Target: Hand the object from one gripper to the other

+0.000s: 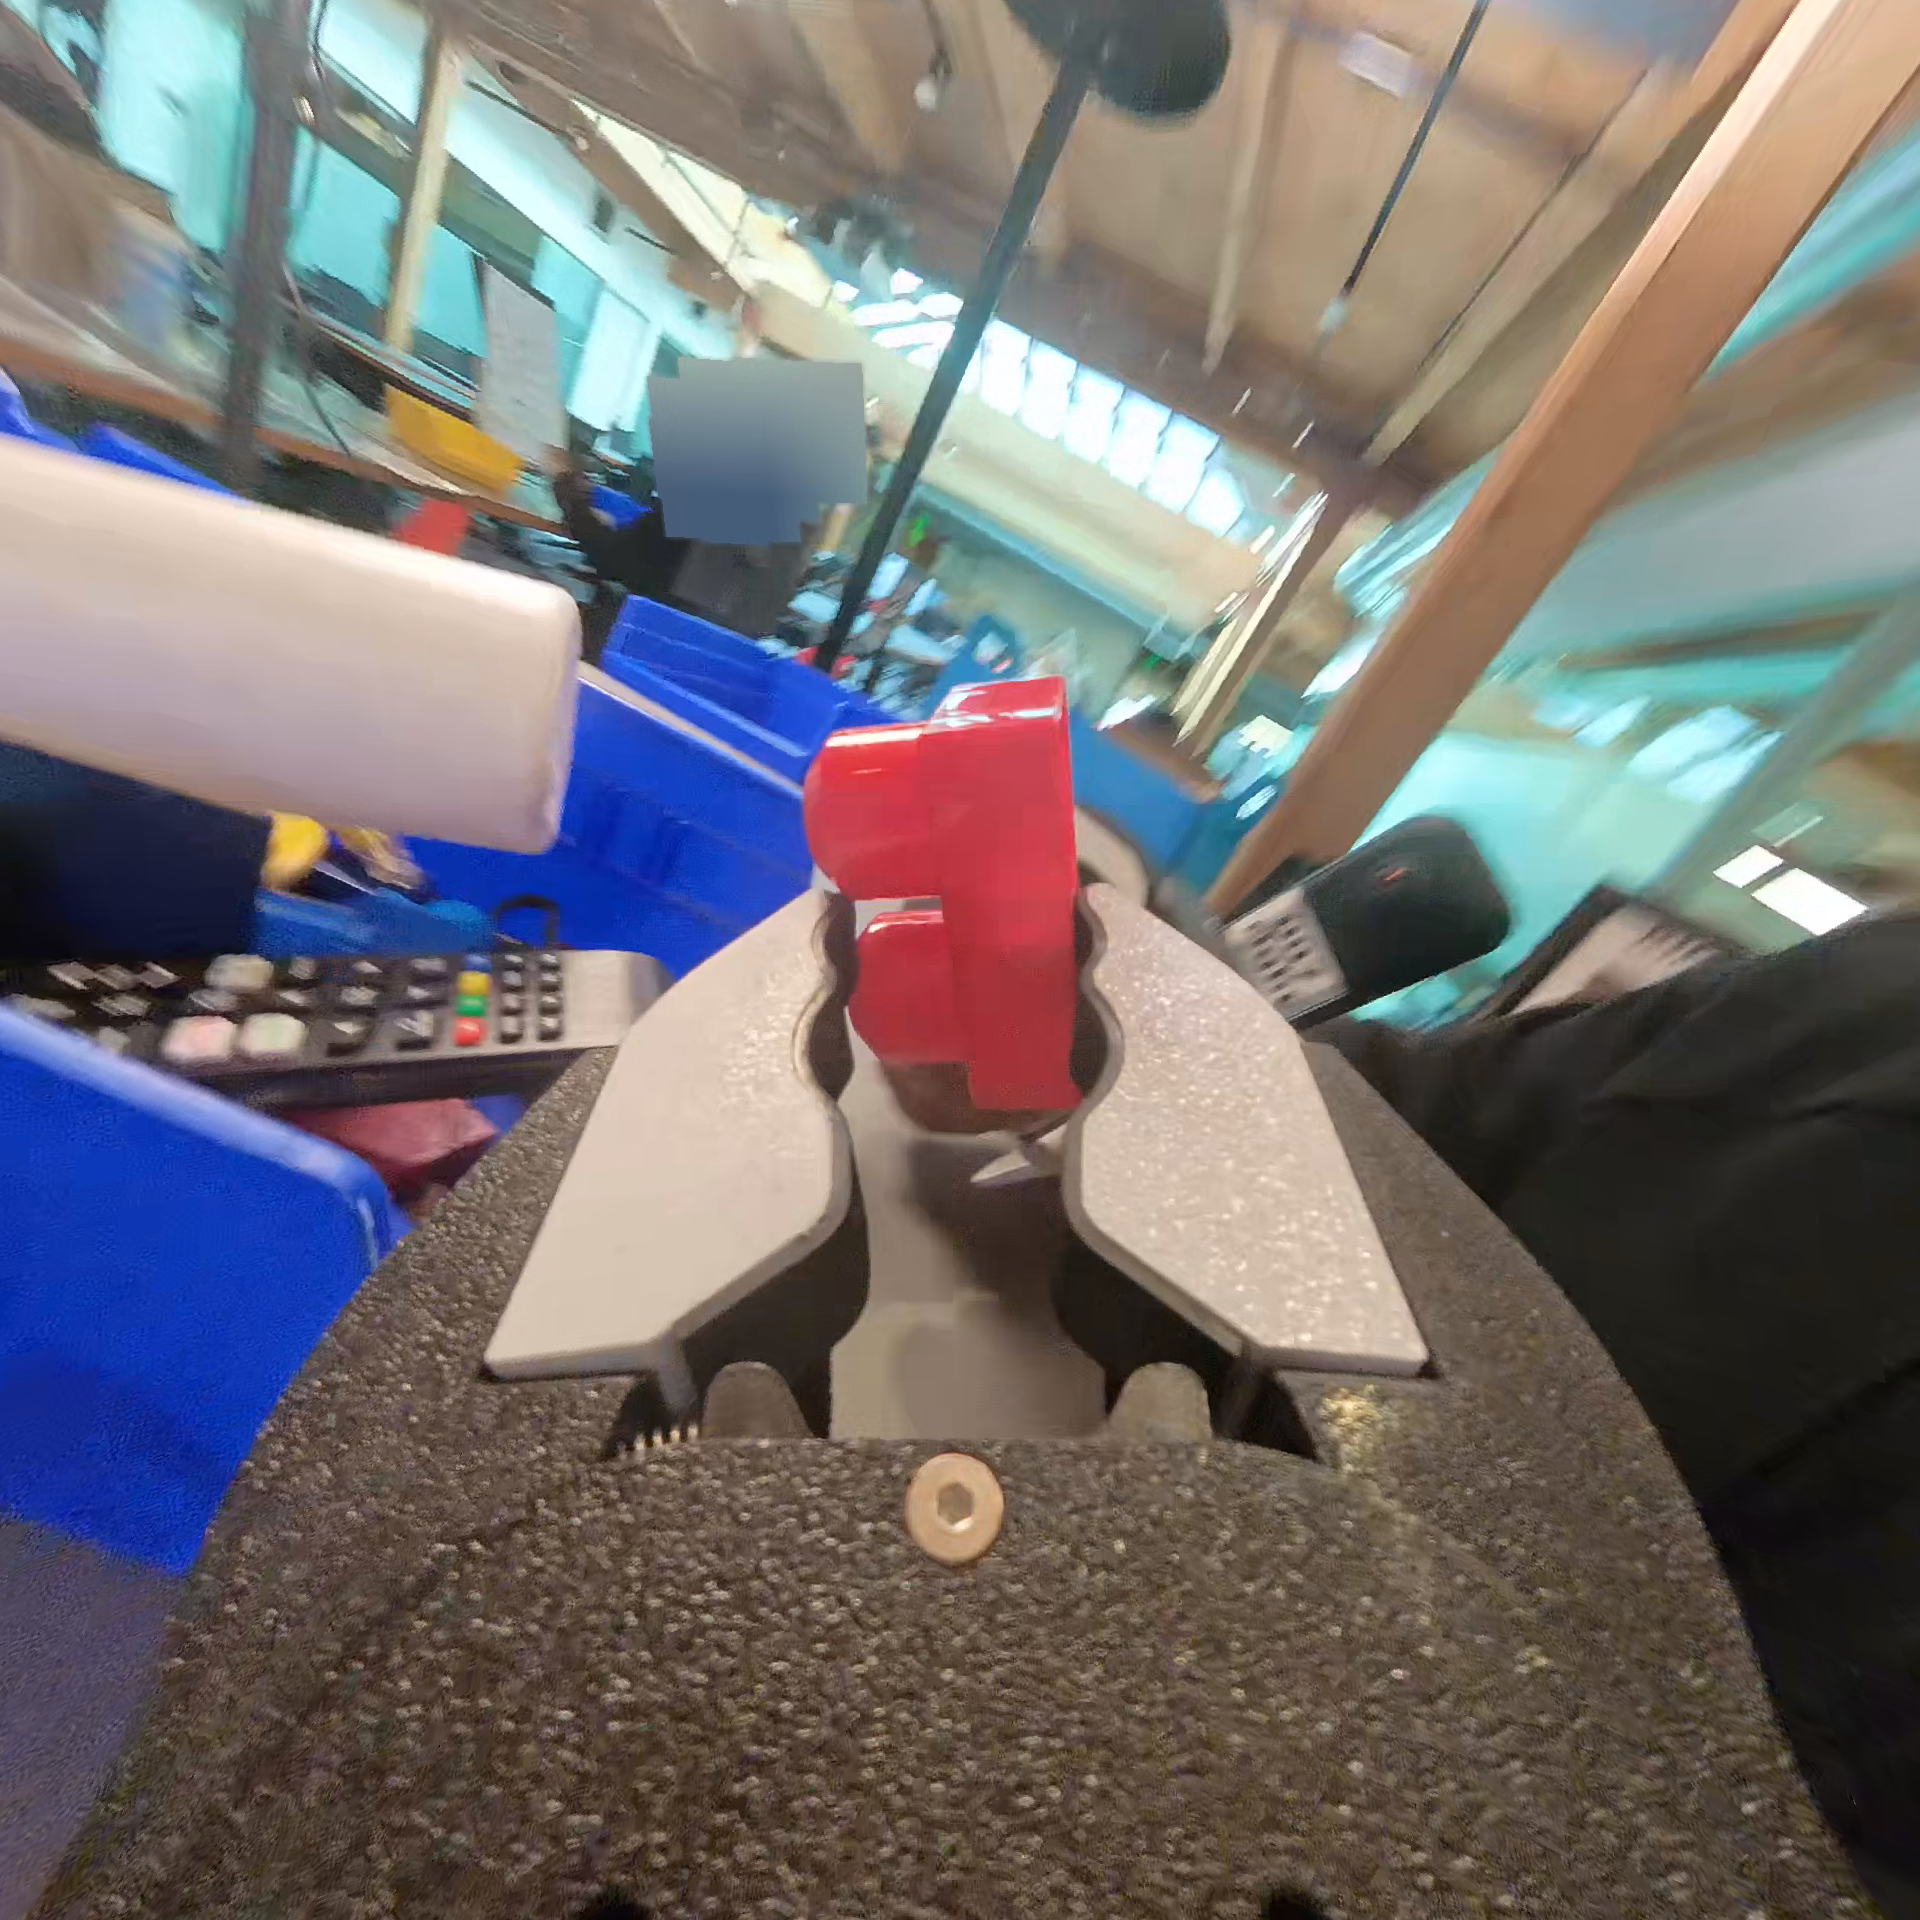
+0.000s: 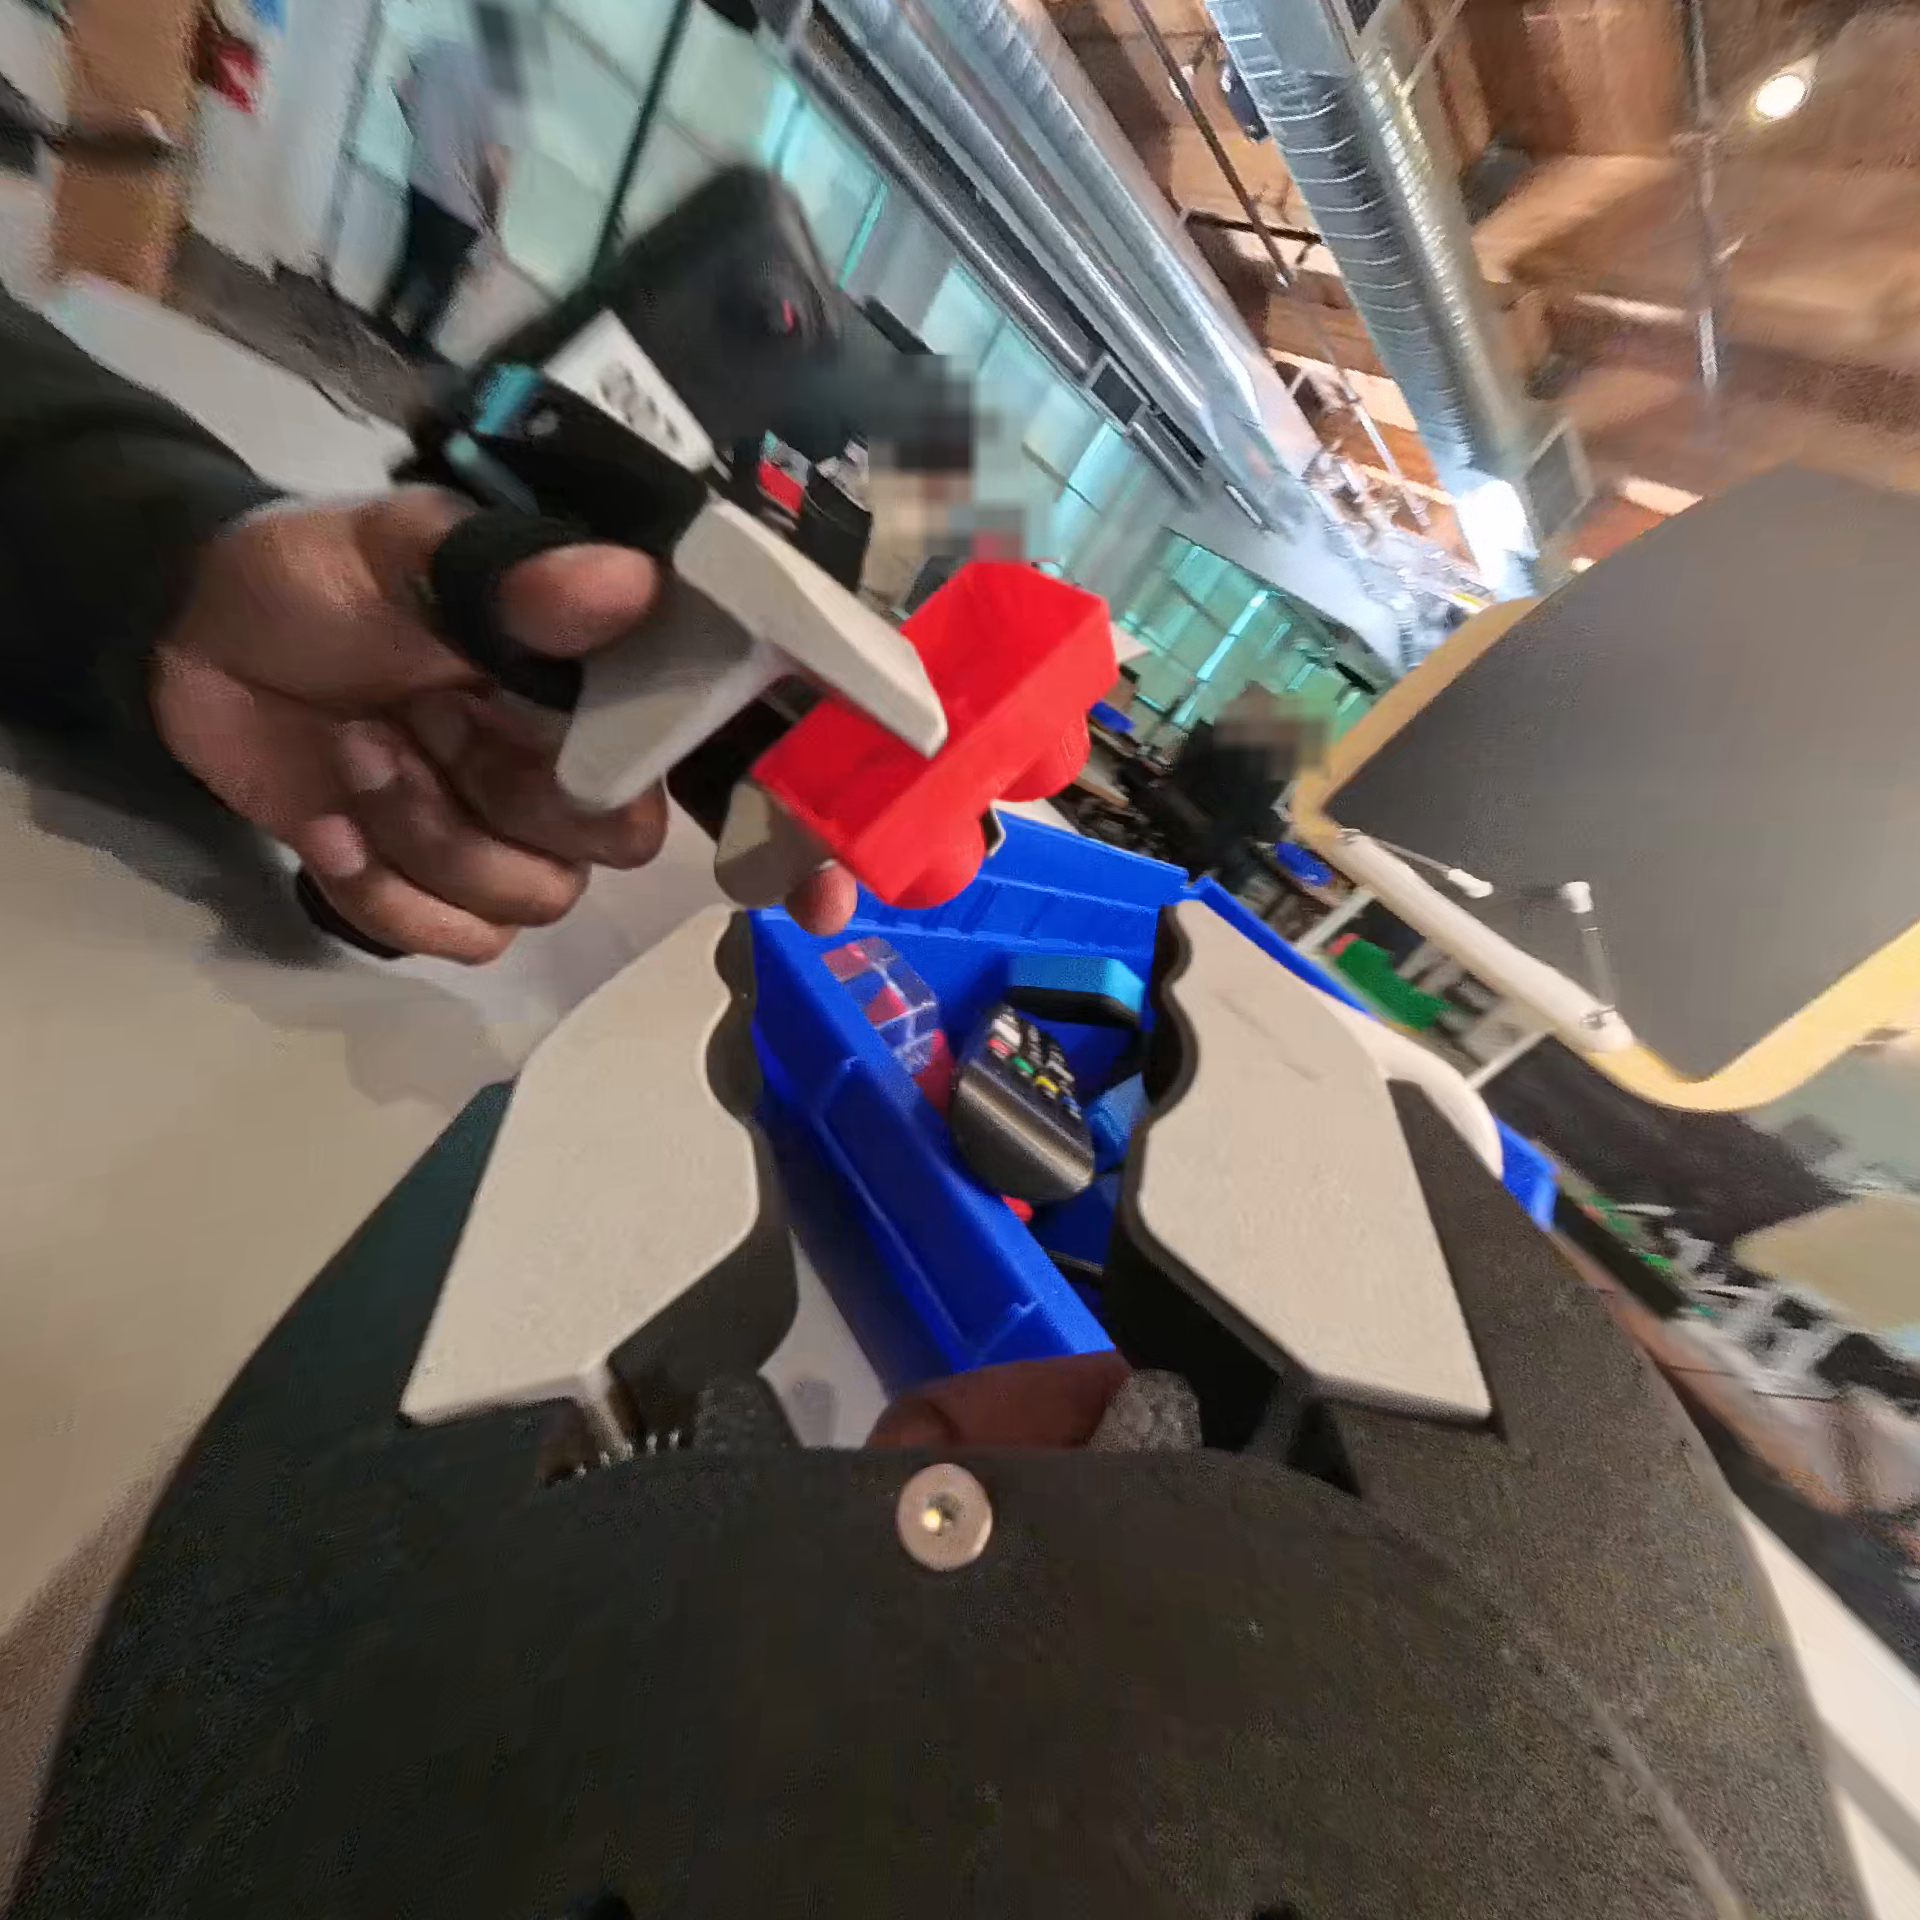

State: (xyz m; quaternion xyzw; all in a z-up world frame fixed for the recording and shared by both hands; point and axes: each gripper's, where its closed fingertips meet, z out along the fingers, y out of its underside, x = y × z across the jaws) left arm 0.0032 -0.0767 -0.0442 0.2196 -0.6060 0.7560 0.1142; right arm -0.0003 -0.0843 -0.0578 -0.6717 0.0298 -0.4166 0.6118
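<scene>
Blue bin (image 2: 914, 1174) crowds space below right gripper (image 2: 951, 997).

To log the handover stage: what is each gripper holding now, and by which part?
The left gripper grips the red plastic piece by its lower end. The right gripper is open and holds nothing.

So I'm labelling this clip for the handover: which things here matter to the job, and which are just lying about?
Belongs to the job:
- red plastic piece, clamped in the left gripper
- right gripper, open and empty, just below the piece
- hand holding the left gripper

Just lying about:
- blue bin
- remote control inside it
- white bar
</scene>
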